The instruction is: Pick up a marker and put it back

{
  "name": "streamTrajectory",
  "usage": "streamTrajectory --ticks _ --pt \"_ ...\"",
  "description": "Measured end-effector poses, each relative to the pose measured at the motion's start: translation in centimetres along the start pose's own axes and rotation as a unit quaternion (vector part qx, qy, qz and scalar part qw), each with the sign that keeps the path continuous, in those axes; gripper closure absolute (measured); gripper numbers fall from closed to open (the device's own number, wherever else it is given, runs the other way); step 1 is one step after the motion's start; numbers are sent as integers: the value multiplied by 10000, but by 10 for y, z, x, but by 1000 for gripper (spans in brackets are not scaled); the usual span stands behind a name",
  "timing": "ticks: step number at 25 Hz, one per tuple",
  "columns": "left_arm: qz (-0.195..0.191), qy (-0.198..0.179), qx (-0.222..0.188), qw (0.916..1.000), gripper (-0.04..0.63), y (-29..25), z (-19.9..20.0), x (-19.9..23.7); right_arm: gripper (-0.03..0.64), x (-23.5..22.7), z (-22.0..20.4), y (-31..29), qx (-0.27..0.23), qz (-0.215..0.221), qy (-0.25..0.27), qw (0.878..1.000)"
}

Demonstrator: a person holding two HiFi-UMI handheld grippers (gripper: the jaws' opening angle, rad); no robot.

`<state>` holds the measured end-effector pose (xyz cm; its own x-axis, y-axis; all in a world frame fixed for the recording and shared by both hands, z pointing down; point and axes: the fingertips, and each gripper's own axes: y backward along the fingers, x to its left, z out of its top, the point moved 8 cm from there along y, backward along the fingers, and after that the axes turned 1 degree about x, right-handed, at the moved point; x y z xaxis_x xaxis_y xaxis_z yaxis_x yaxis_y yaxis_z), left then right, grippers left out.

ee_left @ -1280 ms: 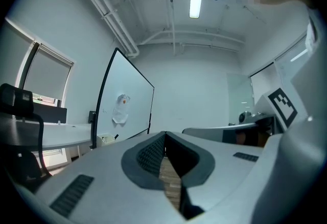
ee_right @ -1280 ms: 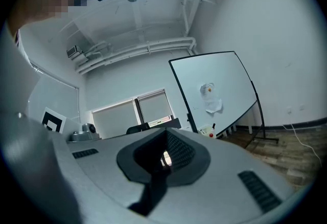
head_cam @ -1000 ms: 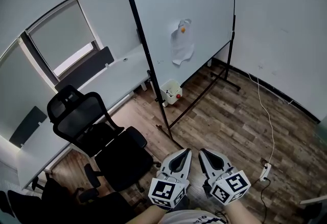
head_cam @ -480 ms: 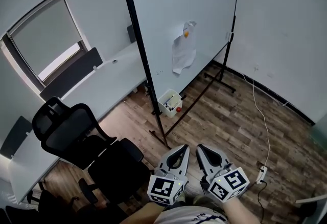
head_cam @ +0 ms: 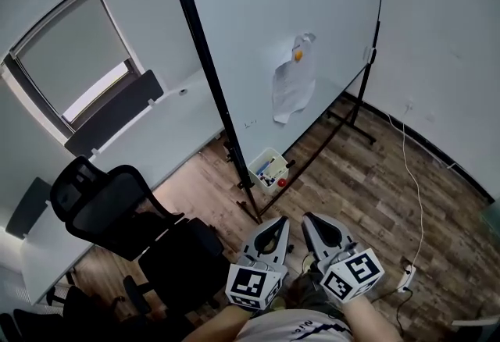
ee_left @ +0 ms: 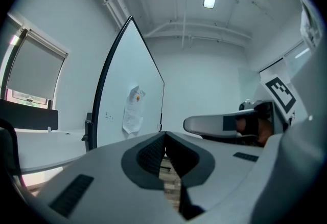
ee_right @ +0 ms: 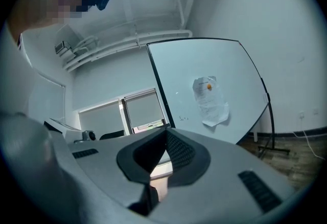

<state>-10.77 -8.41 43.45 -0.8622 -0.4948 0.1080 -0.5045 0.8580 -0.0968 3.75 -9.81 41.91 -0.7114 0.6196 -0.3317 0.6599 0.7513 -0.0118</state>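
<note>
Walked closer: whiteboard (head_cam: 297, 12) looms bigger, white box (head_cam: 270, 152) of markers (head_cam: 267, 170) on floor by stand's foot now nearer, still well ahead. Left hand-held gripper (head_cam: 275, 225) and right hand-held gripper (head_cam: 311, 222) both clenched, empty. Pickup not started, more approach needed imo.

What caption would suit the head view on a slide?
Left tool and right tool, shut and empty, face a whiteboard with a white box below.
</note>
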Motion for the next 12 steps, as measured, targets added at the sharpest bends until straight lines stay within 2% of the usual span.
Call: streamTrajectory --ticks 12 --pt "783 73 173 9968 584 -101 5 34 606 -97 24 -84 318 722 -118 9968"
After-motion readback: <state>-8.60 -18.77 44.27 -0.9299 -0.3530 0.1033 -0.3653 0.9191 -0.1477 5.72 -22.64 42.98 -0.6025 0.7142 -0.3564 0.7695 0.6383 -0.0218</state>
